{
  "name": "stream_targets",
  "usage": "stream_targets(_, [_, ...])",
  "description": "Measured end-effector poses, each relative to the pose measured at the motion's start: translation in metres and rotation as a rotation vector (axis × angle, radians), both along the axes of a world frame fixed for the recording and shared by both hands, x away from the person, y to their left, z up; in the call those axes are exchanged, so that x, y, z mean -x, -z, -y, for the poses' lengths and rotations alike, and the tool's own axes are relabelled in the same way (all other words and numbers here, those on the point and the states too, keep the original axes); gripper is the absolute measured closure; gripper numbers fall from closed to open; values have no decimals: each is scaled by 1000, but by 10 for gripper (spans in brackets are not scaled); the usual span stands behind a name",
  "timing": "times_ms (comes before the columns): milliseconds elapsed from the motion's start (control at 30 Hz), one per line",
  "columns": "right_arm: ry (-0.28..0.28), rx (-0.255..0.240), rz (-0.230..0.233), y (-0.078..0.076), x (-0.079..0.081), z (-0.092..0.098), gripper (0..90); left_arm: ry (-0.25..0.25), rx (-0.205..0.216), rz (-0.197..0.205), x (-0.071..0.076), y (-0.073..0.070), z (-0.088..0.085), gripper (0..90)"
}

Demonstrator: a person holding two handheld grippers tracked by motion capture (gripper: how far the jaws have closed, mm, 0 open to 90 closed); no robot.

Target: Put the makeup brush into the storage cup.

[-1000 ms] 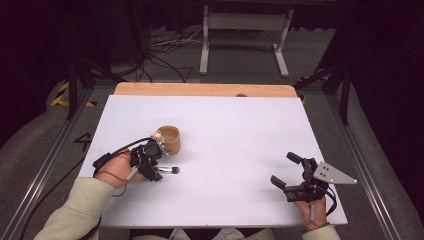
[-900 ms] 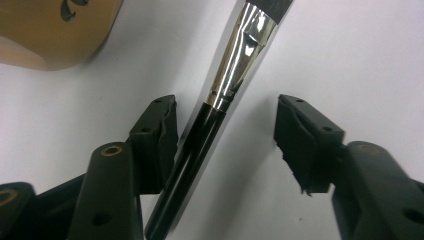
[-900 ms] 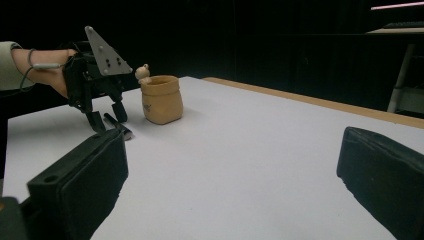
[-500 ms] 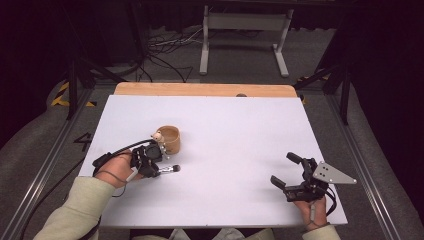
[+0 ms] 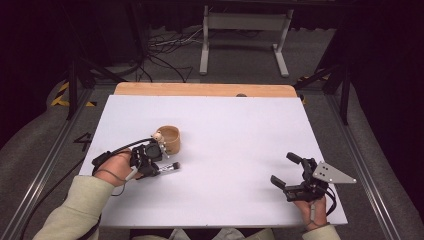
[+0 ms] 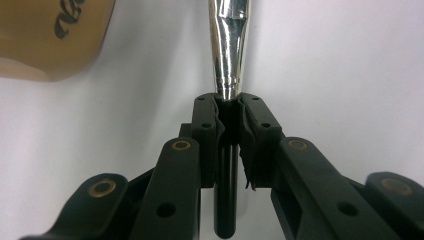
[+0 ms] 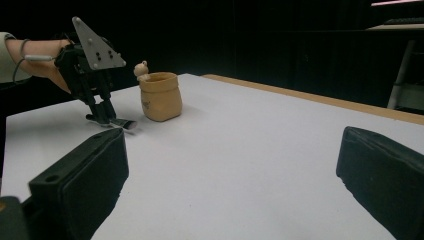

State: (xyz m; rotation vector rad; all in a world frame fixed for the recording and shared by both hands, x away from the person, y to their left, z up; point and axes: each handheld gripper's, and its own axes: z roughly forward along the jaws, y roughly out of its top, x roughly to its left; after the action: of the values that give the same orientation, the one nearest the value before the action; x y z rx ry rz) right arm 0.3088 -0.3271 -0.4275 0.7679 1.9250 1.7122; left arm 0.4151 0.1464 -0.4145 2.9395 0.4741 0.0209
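Observation:
A paint brush with a silver ferrule and black handle lies low over the white table. My left gripper is shut on it where handle meets ferrule. From above, the left gripper sits at the table's left, with the brush sticking out to the right. Just behind it stands a tan cup with a small bear figure on its rim. My right gripper rests open near the front right edge, nothing between its pads. From the right gripper I see the left gripper, brush and cup far off.
A wooden strip runs along the table's far edge. Beyond it on the floor stand a metal frame and loose cables. Metal rails flank the table. Wide bare table lies between the two grippers.
The left gripper's jaws have closed onto the brush, and the hand has barely shifted. The right gripper has stayed where it was.

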Motion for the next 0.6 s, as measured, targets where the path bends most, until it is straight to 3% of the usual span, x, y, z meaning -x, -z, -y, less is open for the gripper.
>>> stream_targets(100, [1, 0, -1, 0, 0, 0, 5, 2, 17, 5, 2, -7, 0, 789])
stream_targets(233, [5, 0, -5, 1, 0, 1, 5, -17, 80, 10, 3, -21, -2, 790])
stream_targets(267, [4, -1, -5, 1, 0, 1, 5, -17, 80, 10, 3, -21, -2, 791])
stream_targets(300, [4, -2, -5, 1, 0, 1, 5, -23, 111, 14, 3, -27, -2, 791])
stream_targets(333, [5, -1, -5, 1, 0, 1, 5, -23, 111, 14, 3, -27, -2, 791])
stream_targets(600, [7, -2, -7, 1, 0, 1, 5, -31, 216, 61, 9, -47, -7, 791])
